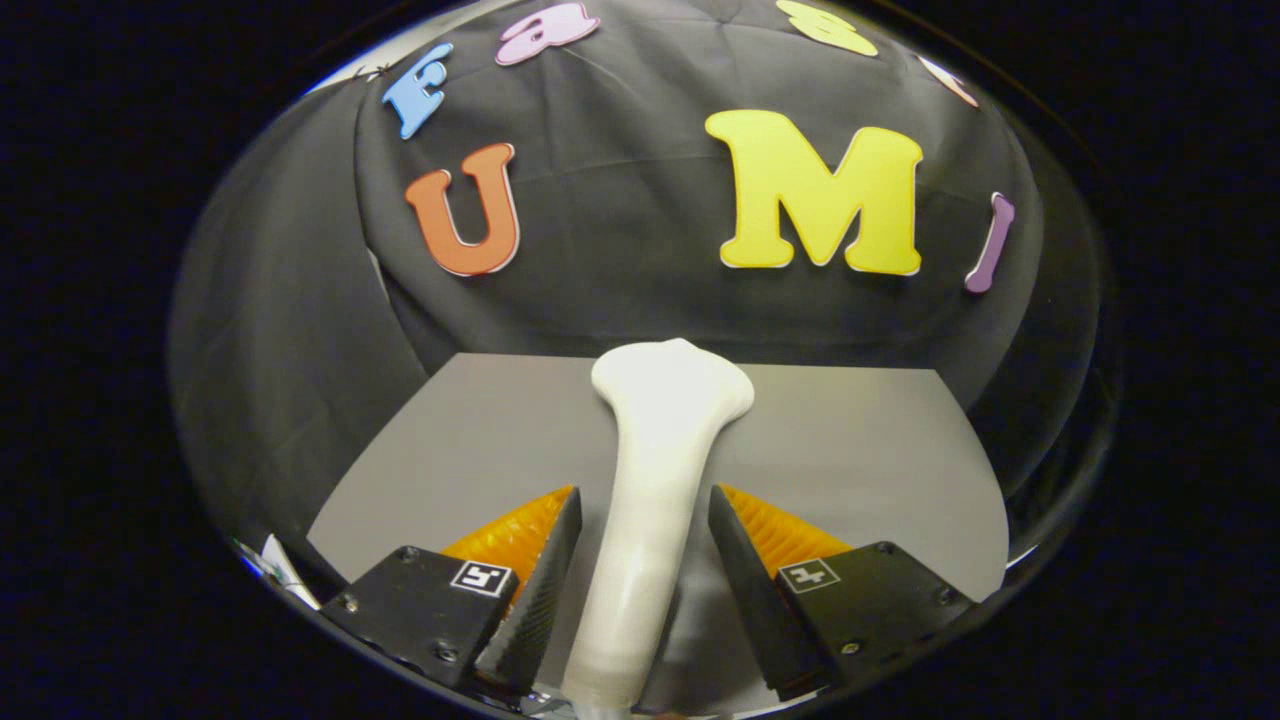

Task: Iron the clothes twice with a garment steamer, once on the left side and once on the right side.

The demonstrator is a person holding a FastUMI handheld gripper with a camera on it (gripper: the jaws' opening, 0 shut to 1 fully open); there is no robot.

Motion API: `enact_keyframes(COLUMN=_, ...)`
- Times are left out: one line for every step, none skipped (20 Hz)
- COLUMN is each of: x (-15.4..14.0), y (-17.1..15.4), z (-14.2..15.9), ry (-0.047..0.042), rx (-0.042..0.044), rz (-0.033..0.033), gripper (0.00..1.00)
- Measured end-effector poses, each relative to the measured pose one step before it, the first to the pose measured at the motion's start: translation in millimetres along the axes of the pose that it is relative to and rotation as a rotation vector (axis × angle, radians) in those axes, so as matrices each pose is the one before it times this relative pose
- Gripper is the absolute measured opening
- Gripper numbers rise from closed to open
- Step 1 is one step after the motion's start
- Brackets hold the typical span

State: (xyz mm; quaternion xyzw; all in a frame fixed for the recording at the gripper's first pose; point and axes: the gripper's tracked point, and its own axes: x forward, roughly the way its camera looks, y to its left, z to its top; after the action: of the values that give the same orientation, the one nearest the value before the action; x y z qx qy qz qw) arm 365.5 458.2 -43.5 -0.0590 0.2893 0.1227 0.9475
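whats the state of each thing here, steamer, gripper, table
garment steamer: white, lying between the fingers, wide head pointing away toward the booth wall, handle end nearest the gripper
gripper: open, fingers either side of the steamer's handle, a gap showing on each side
grey table: flat, carrying the steamer

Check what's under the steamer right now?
Grey table lies under the white steamer, which sits between the gripper fingers, gaps either side. The strip beneath its handle is hidden. Black cloth behind.
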Motion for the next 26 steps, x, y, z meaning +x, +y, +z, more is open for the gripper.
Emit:
enact_keyframes(x=3.02, y=-0.22, z=1.1, ry=0.00272, rx=0.0079, rz=-0.01529, gripper=0.82)
enact_keyframes(x=1.77, y=-1.48, z=-2.99, ry=0.01703, rx=0.00175, rz=-0.01775, gripper=0.81)
enact_keyframes(x=0.65, y=-1.32, z=-1.14, ry=0.01234, rx=0.00431, rz=-0.00955, gripper=0.79)
enact_keyframes(x=0.21, y=-0.96, z=-0.79, ry=0.01248, rx=0.00514, rz=-0.00805, gripper=0.76)
enact_keyframes(x=3.71, y=-1.33, z=-3.63, ry=0.02554, rx=0.00701, rz=-0.00487, gripper=0.74)
enact_keyframes(x=1.53, y=0.8, z=1.86, ry=-0.00175, rx=0.00202, rz=0.00319, gripper=0.67)
enact_keyframes(x=0.62, y=3.94, z=-3.35, ry=0.01276, rx=0.00489, rz=0.02066, gripper=0.66)
enact_keyframes(x=-2.2, y=1.18, z=1.76, ry=-0.0079, rx=0.00388, rz=-0.00826, gripper=0.58)
enact_keyframes(x=0.66, y=-0.73, z=-0.8, ry=-0.00228, rx=0.00028, rz=-0.00024, gripper=0.51)
enact_keyframes(x=-0.8, y=-0.02, z=0.65, ry=-0.00369, rx=0.02347, rz=0.00976, gripper=0.48)
enact_keyframes(x=-2.02, y=1.54, z=0.05, ry=-0.00306, rx=0.02357, rz=0.01914, gripper=0.46)
enact_keyframes(x=-6.28, y=2.36, z=-0.45, ry=-0.00252, rx=0.01842, rz=0.0168, gripper=0.43)
enact_keyframes(x=-8.11, y=2.75, z=0.98, ry=-0.01394, rx=-0.00669, rz=0.01723, gripper=0.42)
enact_keyframes(x=-9.32, y=3.11, z=3.14, ry=-0.02694, rx=-0.01353, rz=0.01309, gripper=0.39)
enact_keyframes(x=-11.11, y=1.99, z=4.82, ry=-0.03193, rx=-0.01059, rz=0.01585, gripper=0.39)
enact_keyframes(x=-11.22, y=2.8, z=3.56, ry=-0.02874, rx=0.00229, rz=0.02203, gripper=0.38)
enact_keyframes(x=-11.82, y=2.42, z=3.83, ry=-0.02472, rx=0.00347, rz=0.0193, gripper=0.38)
enact_keyframes(x=-10.11, y=0.25, z=3.77, ry=-0.02494, rx=0.00251, rz=0.01365, gripper=0.38)
enact_keyframes(x=-11.95, y=-1.45, z=5.11, ry=-0.02381, rx=-0.00114, rz=0.00956, gripper=0.38)
enact_keyframes(x=-11.31, y=-1.25, z=3.83, ry=-0.02595, rx=0.00155, rz=0.00831, gripper=0.37)
enact_keyframes(x=-11.93, y=-2.24, z=3.85, ry=-0.02445, rx=-0.00005, rz=0.00363, gripper=0.37)
enact_keyframes(x=-11.22, y=-2.88, z=2.48, ry=-0.0227, rx=-0.0039, rz=0.00013, gripper=0.37)
enact_keyframes(x=-10.79, y=-3.95, z=2.91, ry=-0.01998, rx=-0.00283, rz=-0.0008, gripper=0.37)
enact_keyframes(x=-9.97, y=-4.59, z=0.75, ry=-0.01706, rx=-0.00334, rz=-0.00201, gripper=0.37)
enact_keyframes(x=-11.37, y=-5.23, z=0.81, ry=-0.01377, rx=-0.00177, rz=-0.00486, gripper=0.37)
enact_keyframes(x=-9.55, y=-7.21, z=-0.88, ry=-0.01243, rx=-0.00333, rz=-0.00947, gripper=0.37)
